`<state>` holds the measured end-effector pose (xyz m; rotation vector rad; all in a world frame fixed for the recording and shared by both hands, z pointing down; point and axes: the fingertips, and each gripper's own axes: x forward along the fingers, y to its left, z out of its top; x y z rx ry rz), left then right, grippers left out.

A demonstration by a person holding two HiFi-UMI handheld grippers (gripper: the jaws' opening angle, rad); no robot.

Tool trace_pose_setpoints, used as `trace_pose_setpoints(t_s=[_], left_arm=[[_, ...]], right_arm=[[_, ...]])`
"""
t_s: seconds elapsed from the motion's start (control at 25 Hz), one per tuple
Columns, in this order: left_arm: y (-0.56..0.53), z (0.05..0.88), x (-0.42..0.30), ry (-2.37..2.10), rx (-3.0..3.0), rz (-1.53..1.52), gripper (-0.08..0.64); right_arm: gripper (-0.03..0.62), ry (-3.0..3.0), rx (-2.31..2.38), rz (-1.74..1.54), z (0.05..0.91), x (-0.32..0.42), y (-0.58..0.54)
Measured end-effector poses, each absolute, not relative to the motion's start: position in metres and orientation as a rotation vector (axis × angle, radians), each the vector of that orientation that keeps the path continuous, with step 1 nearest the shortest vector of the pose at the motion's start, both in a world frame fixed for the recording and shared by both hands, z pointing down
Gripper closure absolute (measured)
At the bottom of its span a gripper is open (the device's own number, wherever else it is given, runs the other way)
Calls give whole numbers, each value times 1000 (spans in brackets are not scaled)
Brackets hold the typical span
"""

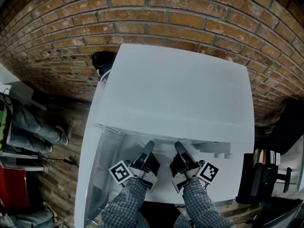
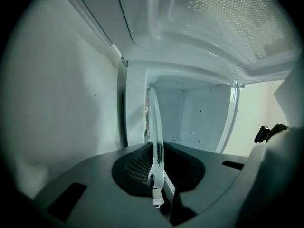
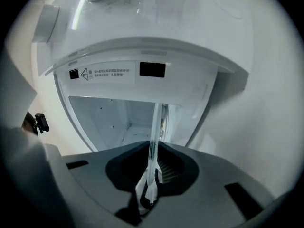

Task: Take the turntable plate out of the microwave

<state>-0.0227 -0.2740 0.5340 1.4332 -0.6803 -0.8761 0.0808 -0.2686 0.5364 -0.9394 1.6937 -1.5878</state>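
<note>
Left gripper view shows my left gripper (image 2: 156,197) with its jaws clamped on the rim of the glass turntable plate (image 2: 155,137), seen edge-on. My right gripper (image 3: 148,194) pinches the plate's rim the same way. Just beyond both is the open cavity of the white microwave (image 1: 175,94). Its door (image 1: 88,175) is swung out left, and a brick wall (image 1: 142,18) stands behind.

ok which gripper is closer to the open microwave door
Left. The left gripper is next to the door, which hangs open on that side. The right gripper sits further over, beyond the left one. Both are shut on the glass plate.
</note>
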Motion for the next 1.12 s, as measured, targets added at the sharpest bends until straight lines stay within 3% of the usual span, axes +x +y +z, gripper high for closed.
trace_pose_setpoints(t_s=[1.12], left_arm=[[-194, 516, -38, -621, 1483, -823, 514]], right_arm=[[546, 1691, -988, -1524, 519, 65, -182]])
